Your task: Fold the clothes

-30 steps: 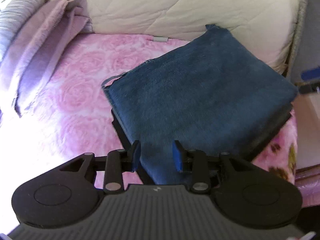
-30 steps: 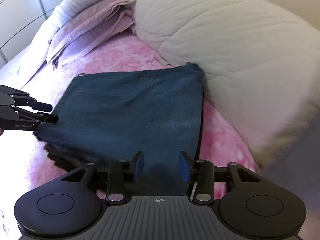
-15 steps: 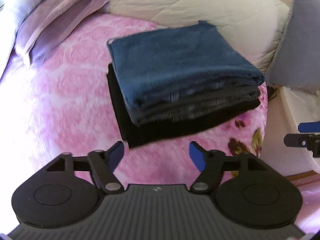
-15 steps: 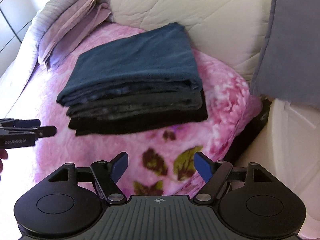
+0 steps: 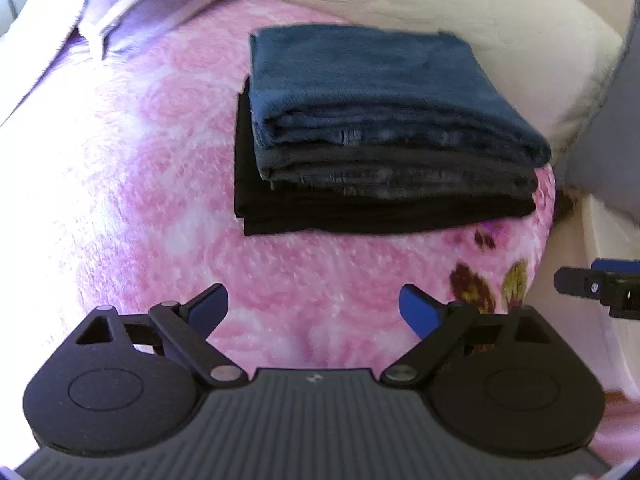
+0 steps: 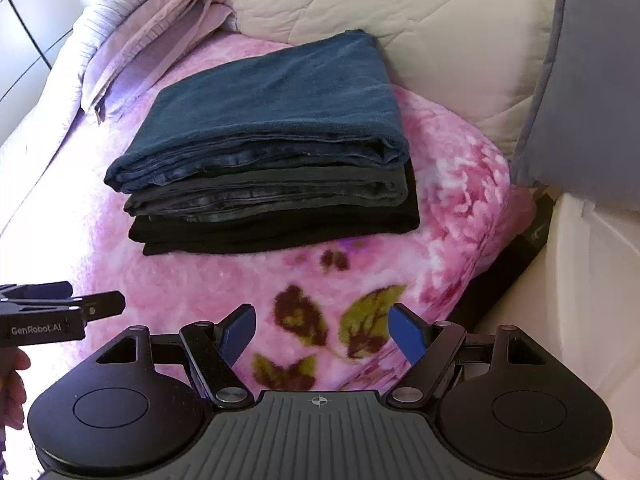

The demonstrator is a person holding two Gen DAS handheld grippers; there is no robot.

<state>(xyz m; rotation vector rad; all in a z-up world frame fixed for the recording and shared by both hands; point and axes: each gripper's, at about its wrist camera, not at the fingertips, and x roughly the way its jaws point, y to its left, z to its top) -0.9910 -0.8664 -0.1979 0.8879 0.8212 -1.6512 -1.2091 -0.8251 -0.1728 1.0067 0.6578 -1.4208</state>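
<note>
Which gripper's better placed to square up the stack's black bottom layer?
Left, probably. The left gripper is open and faces the stack's near-left corner, where the black layer sticks out.

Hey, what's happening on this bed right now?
A person with a handheld gripper in each hand is folding clothes. A neat stack sits on the pink floral blanket: a folded blue garment on top, a dark grey one under it and a black one at the bottom. The left gripper and right gripper are both open, empty, and short of the stack.
</note>
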